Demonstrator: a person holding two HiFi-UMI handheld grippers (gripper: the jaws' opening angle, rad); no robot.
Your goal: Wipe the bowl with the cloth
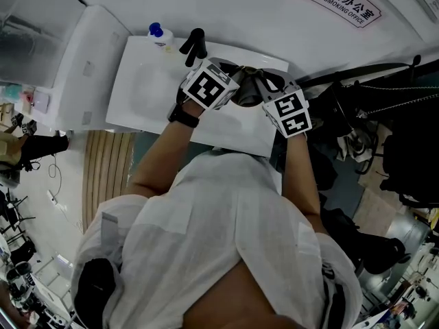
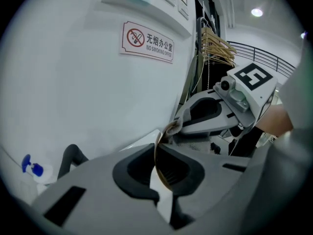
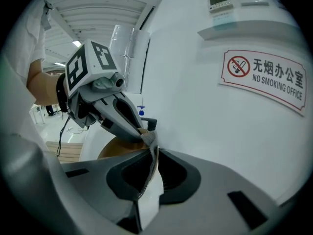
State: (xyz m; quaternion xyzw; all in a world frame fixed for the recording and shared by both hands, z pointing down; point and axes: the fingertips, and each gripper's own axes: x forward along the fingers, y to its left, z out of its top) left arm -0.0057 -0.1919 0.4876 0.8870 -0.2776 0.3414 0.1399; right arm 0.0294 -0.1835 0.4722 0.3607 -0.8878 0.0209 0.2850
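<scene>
Both grippers meet above the white sink (image 1: 140, 94). My left gripper (image 2: 157, 152) is shut on the thin rim of a brown bowl (image 2: 163, 173), which it holds on edge. In the right gripper view the bowl (image 3: 117, 150) shows as a tan disc under the left gripper (image 3: 141, 131). My right gripper (image 3: 149, 163) is shut on a grey cloth (image 3: 150, 140), whose upper end lies against the bowl's rim. From the left gripper view the cloth (image 2: 174, 128) sits at the right gripper's (image 2: 180, 125) tips. In the head view the marker cubes hide most of the bowl and cloth (image 1: 250, 84).
A black faucet (image 1: 194, 46) and a blue-capped bottle (image 1: 159, 34) stand at the sink's far edge against a white wall with a no-smoking sign (image 1: 343, 2). Dark bags and cables (image 1: 384, 129) lie to the right, wooden decking (image 1: 106, 170) to the left.
</scene>
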